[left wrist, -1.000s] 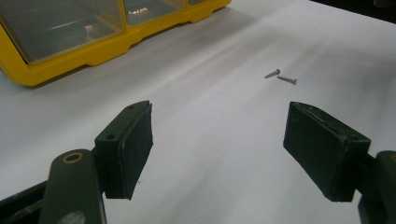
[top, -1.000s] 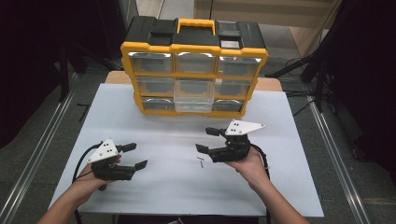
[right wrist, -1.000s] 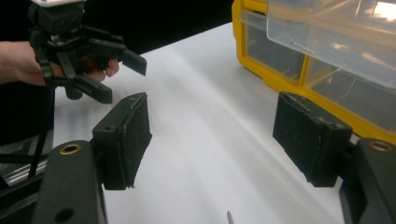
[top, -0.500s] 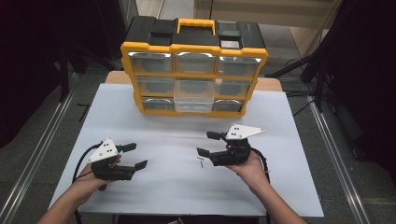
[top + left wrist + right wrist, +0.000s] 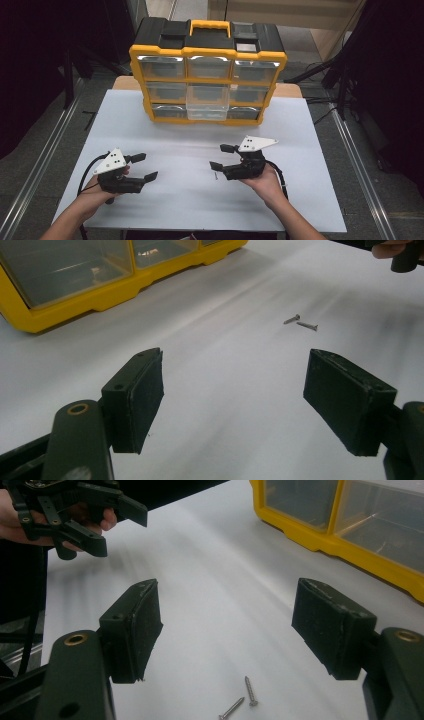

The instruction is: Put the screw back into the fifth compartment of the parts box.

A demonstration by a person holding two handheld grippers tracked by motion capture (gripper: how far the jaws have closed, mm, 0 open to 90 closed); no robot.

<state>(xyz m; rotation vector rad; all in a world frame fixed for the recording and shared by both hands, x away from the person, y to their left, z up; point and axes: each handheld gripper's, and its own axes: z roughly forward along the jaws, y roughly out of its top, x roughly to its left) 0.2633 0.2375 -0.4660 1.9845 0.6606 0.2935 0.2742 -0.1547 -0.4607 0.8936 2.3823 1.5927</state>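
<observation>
While both jaws stand wide and empty, the right gripper hovers just beside 2 screws on the white table; the left gripper waits at 9 o'clock.

Wide bare stretch of white worktop between both hands, just two small metal screws lying loose by the right gripper, big yellow-and-black plastic drawer organiser walling off the far edge, left gripper well apart from everything
</observation>
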